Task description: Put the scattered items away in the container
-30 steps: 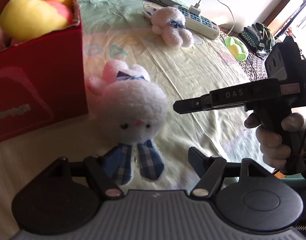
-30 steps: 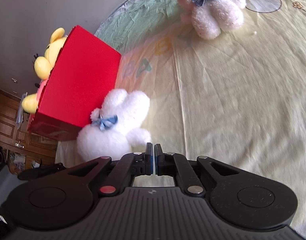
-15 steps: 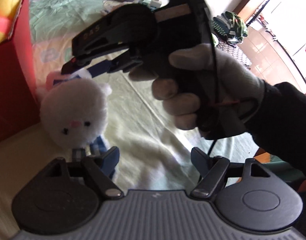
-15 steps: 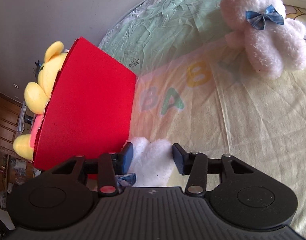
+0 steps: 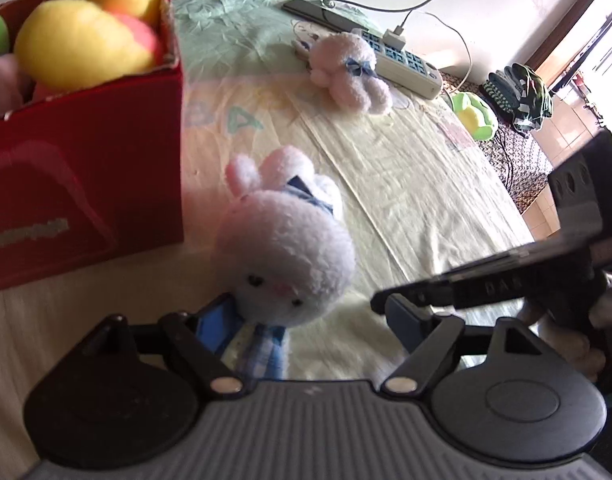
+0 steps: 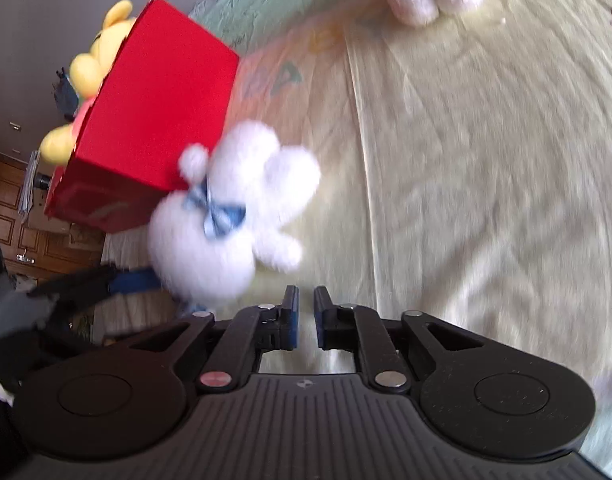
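The left claw (image 5: 312, 312) is spread wide and its jaws are opening; the near white plush rabbit (image 5: 284, 256) lies with its head between the two fingers, its plaid blue legs running down toward the claw's base at 6 o'clock. The pads do not press on the toy, so it is released, not gripped. The rabbit rests on the pale yellow bed sheet (image 5: 418, 200), ears pointing to 12 o'clock, just beside the lower corner of the red box (image 5: 86, 168), which sits at 9 to 10 o'clock of it. Inside the box a yellow plush toy (image 5: 78, 52) bulges above the rim.

A second plush rabbit (image 5: 348, 74) with a blue bow lies well apart at 1 o'clock, touching a white power strip (image 5: 406, 62) near the far edge of the bed. A green and yellow toy (image 5: 474, 116) sits off the bed's edge at 2 o'clock.

In the right wrist view the right claw (image 6: 305, 314) is clenched to a narrow slit with nothing in it, hovering over bare sheet; the near rabbit (image 6: 226, 224) is at 11 o'clock of it, blurred, against the red box (image 6: 154, 120). In the left wrist view the same claw (image 5: 380, 302) reaches in from 3 o'clock, held by a gloved hand (image 5: 574, 332).
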Tool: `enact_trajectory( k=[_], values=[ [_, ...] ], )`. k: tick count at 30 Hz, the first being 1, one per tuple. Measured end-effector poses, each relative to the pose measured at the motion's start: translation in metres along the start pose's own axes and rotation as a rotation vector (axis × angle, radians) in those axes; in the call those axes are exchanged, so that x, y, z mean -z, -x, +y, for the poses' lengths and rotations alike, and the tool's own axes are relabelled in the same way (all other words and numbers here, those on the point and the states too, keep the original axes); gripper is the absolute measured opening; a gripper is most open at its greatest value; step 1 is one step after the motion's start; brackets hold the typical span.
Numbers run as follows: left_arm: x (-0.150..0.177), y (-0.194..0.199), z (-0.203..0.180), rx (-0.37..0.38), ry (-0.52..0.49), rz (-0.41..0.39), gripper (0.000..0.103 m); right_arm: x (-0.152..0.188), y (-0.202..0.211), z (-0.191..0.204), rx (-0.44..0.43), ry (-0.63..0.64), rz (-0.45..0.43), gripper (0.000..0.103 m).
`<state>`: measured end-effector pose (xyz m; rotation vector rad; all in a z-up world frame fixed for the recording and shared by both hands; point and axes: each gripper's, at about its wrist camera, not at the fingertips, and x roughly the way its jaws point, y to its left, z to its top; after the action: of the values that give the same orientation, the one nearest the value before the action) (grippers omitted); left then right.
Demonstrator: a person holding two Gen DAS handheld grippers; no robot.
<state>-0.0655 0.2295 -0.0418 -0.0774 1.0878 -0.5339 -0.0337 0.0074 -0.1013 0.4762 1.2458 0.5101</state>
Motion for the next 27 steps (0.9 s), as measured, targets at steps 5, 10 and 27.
enact_trajectory(
  k=[5, 10, 27],
  values=[
    [0.000, -0.003, -0.004, 0.009, -0.010, 0.011, 0.083, 0.005, 0.033, 0.006, -0.003, 0.024, -0.134, 0.020],
    [0.007, 0.004, -0.014, 0.033, -0.025, 0.016, 0.083, -0.035, 0.044, 0.019, 0.024, 0.108, -0.266, 0.040],
    [0.023, -0.015, -0.019, 0.025, 0.019, 0.060, 0.082, -0.107, -0.050, 0.043, -0.024, 0.198, -0.035, 0.041]
  ],
)
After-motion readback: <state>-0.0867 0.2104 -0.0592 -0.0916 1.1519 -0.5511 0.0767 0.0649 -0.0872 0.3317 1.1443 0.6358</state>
